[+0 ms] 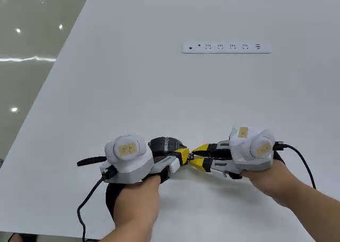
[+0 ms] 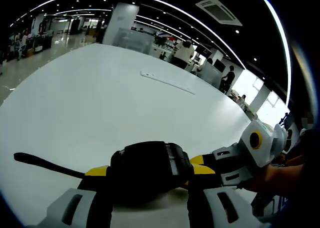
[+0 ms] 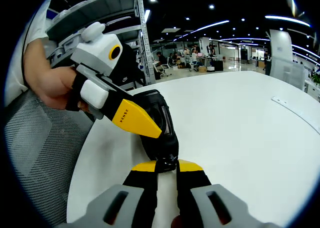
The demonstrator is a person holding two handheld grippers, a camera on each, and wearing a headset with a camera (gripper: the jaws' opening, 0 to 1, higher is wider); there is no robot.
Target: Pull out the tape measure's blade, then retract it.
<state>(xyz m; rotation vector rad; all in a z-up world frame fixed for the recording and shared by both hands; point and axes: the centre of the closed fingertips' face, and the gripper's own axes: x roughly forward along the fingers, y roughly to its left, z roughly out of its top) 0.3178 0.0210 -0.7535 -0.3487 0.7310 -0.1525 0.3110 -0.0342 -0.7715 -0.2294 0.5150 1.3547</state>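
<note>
- Left gripper (image 2: 150,173): jaws spread to the width of the tape measure (image 1: 166,145) and clamped on it, one yellow tip on each side of the black case.
- In the left gripper view the case sits square between the jaws and low over the white table (image 1: 159,82). Cannot tell whether it touches the table.
- Right gripper (image 3: 166,166): jaws almost together, yellow tips pinching a small black part at the end of the case nearest it. That part is too small to tell whether it is the blade's tip.
- Right jaw tips are right up against the case.
- In the head view the two grippers point at each other near the front edge of the table. Their yellow tips meet just right of the case, with a hand behind each gripper.
- In the right gripper view one yellow jaw of the left gripper lies flat against the side of the case.
- A black strap (image 2: 45,163) runs out from the far side of the case, away from the right gripper, and lies along the table.
- A white power strip (image 1: 227,47) lies flat farther back on the table, well apart from both grippers.
- Black cables trail from the back of both grippers.
</note>
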